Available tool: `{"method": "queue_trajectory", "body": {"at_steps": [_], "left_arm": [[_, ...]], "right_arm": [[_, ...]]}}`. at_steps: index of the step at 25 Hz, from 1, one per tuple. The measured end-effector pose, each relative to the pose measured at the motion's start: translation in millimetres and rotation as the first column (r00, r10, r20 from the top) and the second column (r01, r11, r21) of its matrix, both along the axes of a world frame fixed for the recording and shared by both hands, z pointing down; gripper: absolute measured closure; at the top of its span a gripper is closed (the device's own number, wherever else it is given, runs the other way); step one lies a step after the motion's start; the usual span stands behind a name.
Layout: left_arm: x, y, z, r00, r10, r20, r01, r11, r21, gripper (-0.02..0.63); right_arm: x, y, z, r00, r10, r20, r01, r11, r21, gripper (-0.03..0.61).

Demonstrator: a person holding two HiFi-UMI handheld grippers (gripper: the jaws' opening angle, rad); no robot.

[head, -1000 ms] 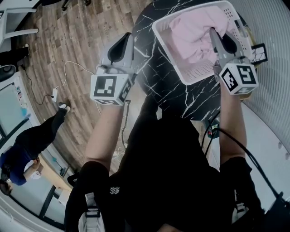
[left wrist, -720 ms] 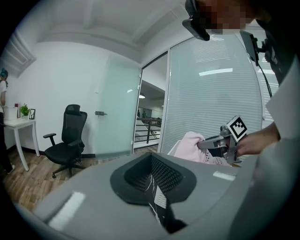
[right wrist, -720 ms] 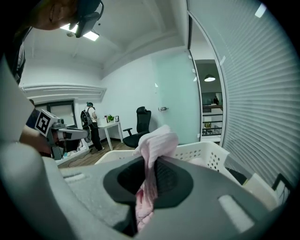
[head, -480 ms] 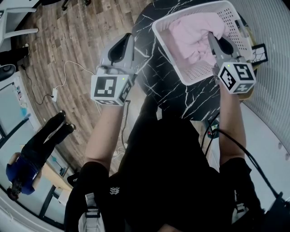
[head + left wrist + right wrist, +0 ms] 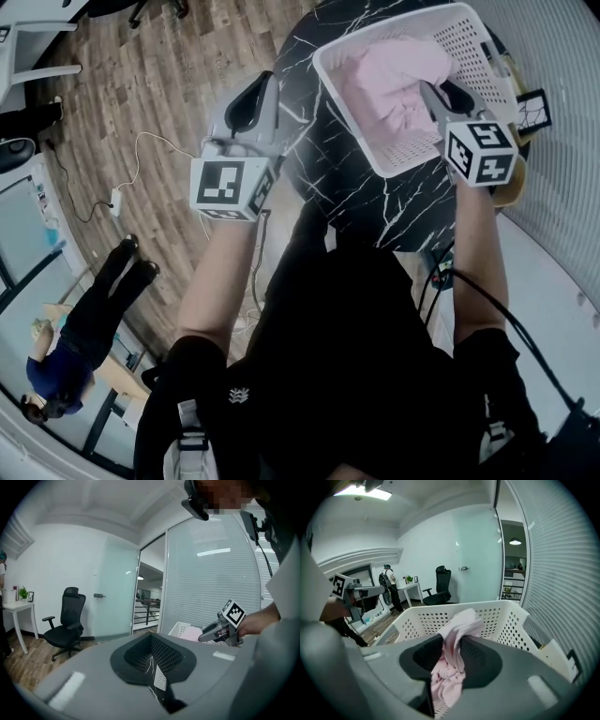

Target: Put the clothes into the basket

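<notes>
Right claw (image 5: pixel 433 89): it reaches into the white basket (image 5: pixel 342 108) from the side nearest you, tips angled down. In its own view the two pads pinch a fold of the pink garment (image 5: pixel 461 623). The jaws have just been easing apart, yet the cloth fills the whole gap and touches both pads.
Pink garment: it lies bunched inside the basket, toward the far side. One fold rises above the tips of your right claw and the rest hangs down between the jaws onto the perforated basket floor.
Basket: it stands on the black marble-patterned table (image 5: pixel 347 187), at the table's right part as you look down. Its perforated walls are upright.
Left claw (image 5: pixel 262 80): you hold it off to the left of the basket, near the table's edge and well apart from the cloth. Its jaws are pressed nearly together, with only a thin slit through which the veined table top shows. Nothing sits between them.
Marker cubes: one rides on each claw just ahead of your hand, the left one (image 5: pixel 230 187) over the wooden floor (image 5: pixel 141 94) and the right one (image 5: pixel 480 150) at the basket's near corner.
Surroundings: a white cable (image 5: pixel 141 141) trails across the floor. A person (image 5: pixel 75 347) stands at the lower left of the head view. A black office chair (image 5: pixel 68 620) stands by the far wall.
</notes>
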State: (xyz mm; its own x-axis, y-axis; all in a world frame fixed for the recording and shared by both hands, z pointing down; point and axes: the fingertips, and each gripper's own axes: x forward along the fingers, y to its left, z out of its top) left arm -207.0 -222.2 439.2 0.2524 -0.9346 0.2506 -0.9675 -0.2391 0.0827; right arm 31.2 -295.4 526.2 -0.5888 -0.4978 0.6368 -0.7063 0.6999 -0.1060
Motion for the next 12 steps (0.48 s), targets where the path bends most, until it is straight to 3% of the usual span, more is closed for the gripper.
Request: {"method": "queue_trajectory", "body": {"at_steps": [6,12], "left_arm": [[4.5,0.1,-6.4,1.0,0.013,-0.002,-0.013,1.0,0.005,0.606],[7.7,1.7,-12.0,1.0,0.022,-0.005,-0.021,1.0,0.016,0.606]], "right_arm": [[10.4,3.0,3.1,0.998,0.018,-0.066,-0.02,1.0,-0.024,0.445],[15.5,5.3,-7.5,0.998,0.04,-0.057,-0.04,0.999,0.0,0.441]]}}
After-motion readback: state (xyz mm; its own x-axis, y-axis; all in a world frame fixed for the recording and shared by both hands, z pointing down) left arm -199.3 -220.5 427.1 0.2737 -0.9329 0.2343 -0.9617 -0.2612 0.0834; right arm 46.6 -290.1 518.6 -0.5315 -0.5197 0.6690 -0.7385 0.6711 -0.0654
